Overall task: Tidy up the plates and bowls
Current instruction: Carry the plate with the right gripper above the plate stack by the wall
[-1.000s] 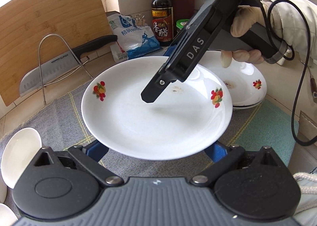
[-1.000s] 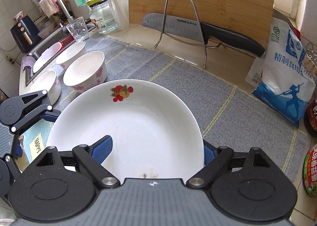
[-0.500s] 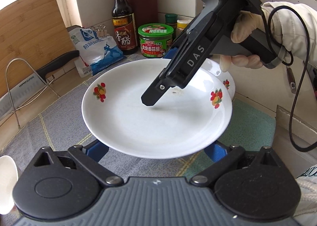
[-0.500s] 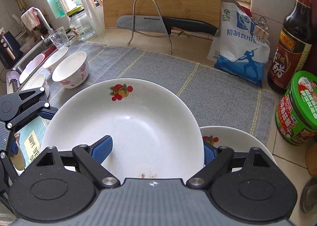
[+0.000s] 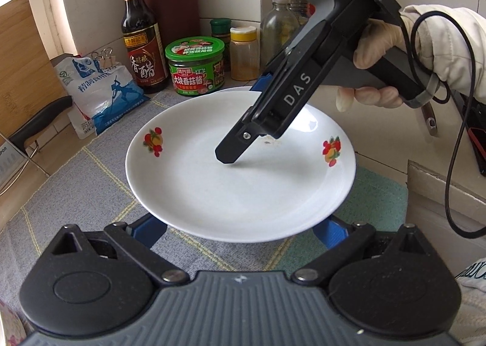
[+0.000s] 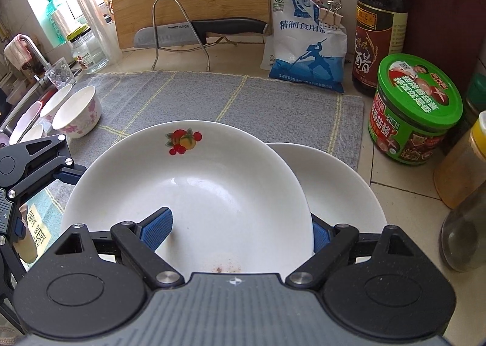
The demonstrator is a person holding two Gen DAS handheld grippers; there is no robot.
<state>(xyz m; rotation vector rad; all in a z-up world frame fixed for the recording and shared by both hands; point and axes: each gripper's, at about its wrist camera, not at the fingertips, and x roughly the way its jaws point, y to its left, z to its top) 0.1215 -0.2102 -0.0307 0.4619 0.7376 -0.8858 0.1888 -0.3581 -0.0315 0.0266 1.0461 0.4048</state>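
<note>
The plate [image 5: 243, 188] is held in the air above the mat [image 6: 212, 94], toward the right end of the surface. It partly overlaps a second plate [image 6: 337, 191] lying just in front of the jar [image 6: 416, 109].

The right tongs [image 6: 237, 233] pinch the plate's rim, one finger [image 5: 231, 154] pressed on the inside and the other beneath. The left tongs [image 5: 240, 230] are spread wide under the opposite edge. They look like a support rather than a clamp, though I cannot tell whether the plate actually rests on them.

The step in hand looks like stacking this plate onto the second plate.
- Shift it further over until the two rims line up.
- Keep it level, because a rim pinch lets it swing.
- Lower the far side first, so the under finger and the left tongs have room to slide out.
- Let go only once the plate sits flat.
- Watch the jar and bottles close by at the right edge.

The bowls [image 6: 77, 115] wait at the left edge.
</note>
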